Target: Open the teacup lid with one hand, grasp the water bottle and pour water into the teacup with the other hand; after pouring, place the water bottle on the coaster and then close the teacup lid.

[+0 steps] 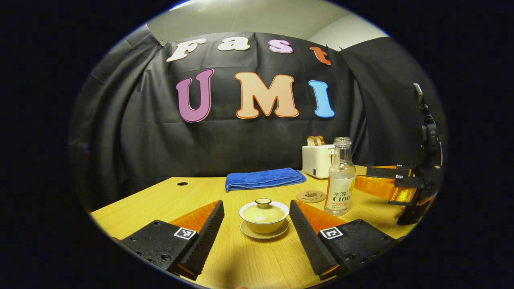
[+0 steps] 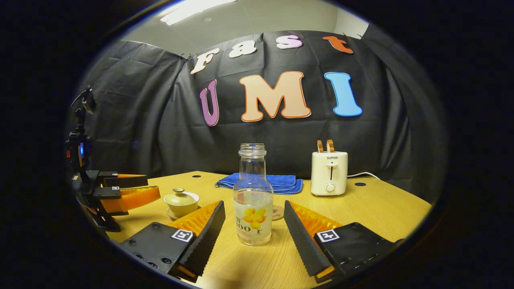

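Two grippers, both gaping wide and holding nothing, so from my seat this looks like the very start. Going left to right: the left gripper (image 1: 257, 235) is lined up on the teacup (image 1: 264, 217), which sits on its saucer between the fingers but not touching them, lid (image 1: 263, 205) on. Just right of it is the coaster (image 1: 311, 196), bare, then the bottle (image 2: 253, 208), uncapped and about half full, standing between the right gripper (image 2: 253, 237) fingers with gaps on both sides. Behind all that there's a blue towel (image 1: 263, 178) and a toaster (image 2: 329, 173) on the table (image 2: 385, 208). What worries me: that lid knob is small and my fingers are spread way wider than it, so a sloppy close could skid off the knob and shove the cup across the saucer. And the bottle has no cap, so if I pinch it high or off-centre it tips and dumps water on the table before I ever reach the cup.
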`<state>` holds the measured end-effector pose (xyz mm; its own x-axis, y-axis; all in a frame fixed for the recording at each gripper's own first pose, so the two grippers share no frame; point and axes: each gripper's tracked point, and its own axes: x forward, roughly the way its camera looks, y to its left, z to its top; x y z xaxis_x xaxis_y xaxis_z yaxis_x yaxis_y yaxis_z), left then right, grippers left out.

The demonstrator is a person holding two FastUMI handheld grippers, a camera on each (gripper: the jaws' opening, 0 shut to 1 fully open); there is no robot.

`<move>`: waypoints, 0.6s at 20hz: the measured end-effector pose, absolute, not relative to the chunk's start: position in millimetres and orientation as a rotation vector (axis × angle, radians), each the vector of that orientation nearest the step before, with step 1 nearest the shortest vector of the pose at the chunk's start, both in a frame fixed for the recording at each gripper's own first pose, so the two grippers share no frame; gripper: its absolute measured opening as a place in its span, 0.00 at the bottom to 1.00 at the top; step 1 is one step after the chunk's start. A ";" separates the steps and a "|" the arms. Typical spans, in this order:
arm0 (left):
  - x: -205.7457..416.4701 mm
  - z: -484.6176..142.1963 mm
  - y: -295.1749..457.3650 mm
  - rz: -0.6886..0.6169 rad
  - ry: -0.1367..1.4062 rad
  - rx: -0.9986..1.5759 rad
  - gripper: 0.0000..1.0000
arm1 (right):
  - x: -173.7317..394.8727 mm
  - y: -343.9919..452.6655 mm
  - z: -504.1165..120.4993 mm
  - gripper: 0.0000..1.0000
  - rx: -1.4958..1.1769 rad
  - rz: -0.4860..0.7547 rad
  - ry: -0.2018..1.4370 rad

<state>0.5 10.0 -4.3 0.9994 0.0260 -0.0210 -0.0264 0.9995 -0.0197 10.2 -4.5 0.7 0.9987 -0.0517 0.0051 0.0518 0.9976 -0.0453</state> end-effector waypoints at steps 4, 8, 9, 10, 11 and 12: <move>-0.1 -5.1 20.9 0.084 0.028 -0.041 0.96 | 9.4 0.2 0.5 0.95 -0.044 -0.032 -0.001; -1.3 -6.6 24.8 0.097 0.030 -0.051 0.95 | 8.5 -2.7 0.9 0.92 -0.045 -0.040 -0.001; -0.9 -6.1 23.9 0.093 0.028 -0.055 0.95 | 9.2 -3.9 1.8 0.96 -0.045 -0.045 -0.001; -0.2 -7.0 22.0 0.091 0.029 -0.054 0.96 | 9.6 -3.8 1.5 0.99 -0.045 -0.047 -0.002; 1.8 -6.9 24.4 0.102 0.030 -0.053 0.96 | 9.8 -3.7 2.2 0.96 -0.045 -0.052 -0.003; 3.5 -8.0 26.0 0.105 0.033 -0.054 0.96 | 8.6 -5.2 2.1 0.96 -0.046 -0.057 -0.005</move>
